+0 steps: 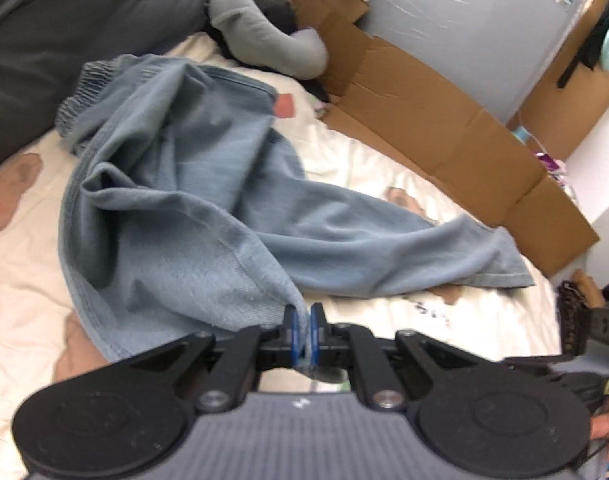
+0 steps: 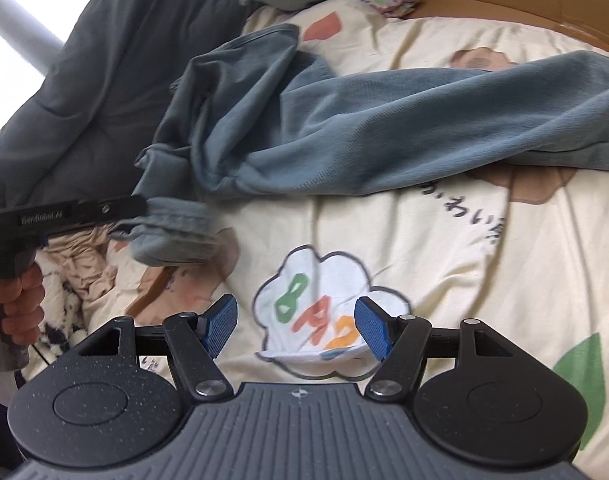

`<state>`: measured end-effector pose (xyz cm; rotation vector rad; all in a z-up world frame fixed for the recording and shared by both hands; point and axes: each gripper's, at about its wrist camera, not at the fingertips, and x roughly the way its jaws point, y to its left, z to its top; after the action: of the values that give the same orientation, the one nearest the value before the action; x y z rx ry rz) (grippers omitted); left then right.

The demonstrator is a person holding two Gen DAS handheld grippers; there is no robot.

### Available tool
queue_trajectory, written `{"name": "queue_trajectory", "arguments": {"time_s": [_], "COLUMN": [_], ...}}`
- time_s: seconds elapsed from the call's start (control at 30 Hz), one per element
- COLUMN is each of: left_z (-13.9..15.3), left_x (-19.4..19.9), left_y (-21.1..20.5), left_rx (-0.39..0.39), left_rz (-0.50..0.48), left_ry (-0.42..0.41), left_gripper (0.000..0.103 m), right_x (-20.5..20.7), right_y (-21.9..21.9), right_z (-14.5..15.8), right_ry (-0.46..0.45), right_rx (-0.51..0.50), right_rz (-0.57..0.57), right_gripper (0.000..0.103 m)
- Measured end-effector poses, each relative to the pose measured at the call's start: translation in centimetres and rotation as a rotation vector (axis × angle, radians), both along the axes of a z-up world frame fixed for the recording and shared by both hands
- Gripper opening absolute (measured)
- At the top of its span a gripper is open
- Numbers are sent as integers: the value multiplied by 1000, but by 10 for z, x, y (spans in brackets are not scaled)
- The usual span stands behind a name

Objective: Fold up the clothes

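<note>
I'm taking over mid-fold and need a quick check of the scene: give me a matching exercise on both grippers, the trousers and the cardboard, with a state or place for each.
Things:
1. left gripper
2. right gripper
3. blue-grey trousers
4. flattened cardboard box

States or places:
A. open, over the printed bedspread, nothing between its pads
B. lying crumpled across the bed
C. shut on a trouser hem
D. along the bed's far edge

Pairs: 1-C, 2-A, 3-B, 4-D

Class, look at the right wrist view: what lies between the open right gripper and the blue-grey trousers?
Only bare cream bedsheet with a cloud print separates the right gripper from the trousers; nothing else lies there.
</note>
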<state>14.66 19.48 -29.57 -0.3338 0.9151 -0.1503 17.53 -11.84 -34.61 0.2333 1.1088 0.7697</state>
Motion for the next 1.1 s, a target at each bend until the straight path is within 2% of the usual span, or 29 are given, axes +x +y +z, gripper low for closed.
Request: {"name": "queue_trajectory", "arguments": {"time_s": [0.13, 0.3, 0.47, 0.67, 0.8, 0.87, 0.93, 1.03, 1.1], "left_z": [1, 5, 13, 16, 17, 16, 15, 13, 15], "left_x": [2, 2, 4, 4, 5, 6, 8, 13, 16], "left_y": [-15, -34, -51, -68, -78, -83, -84, -78, -71], "left_rx": [-25, -61, -94, -134, -181, -195, -191, -195, -177], "left_rz": [-46, -105, -162, -230, -272, -292, -291, -267, -239], "left_ry": [3, 16, 7, 11, 5, 1, 8, 18, 0], "left_gripper": [6, 6, 6, 6, 6, 7, 8, 13, 22], "right_x": [-9, -14, -16, -16, -11, -10, -9, -7, -6], "right_y": [13, 31, 43, 32, 25, 22, 19, 9, 3], "right_z": [3, 11, 12, 15, 11, 8, 5, 0, -2], "right_ry": [-42, -139, -175, -243, -252, -247, -238, -208, -180], "right_rx": [2, 2, 14, 42, 68, 75, 74, 63, 48], "right_rz": [53, 119, 154, 109, 94, 96, 92, 74, 60], "right_gripper": [71, 71, 71, 71, 69, 49, 14, 8, 7]}}
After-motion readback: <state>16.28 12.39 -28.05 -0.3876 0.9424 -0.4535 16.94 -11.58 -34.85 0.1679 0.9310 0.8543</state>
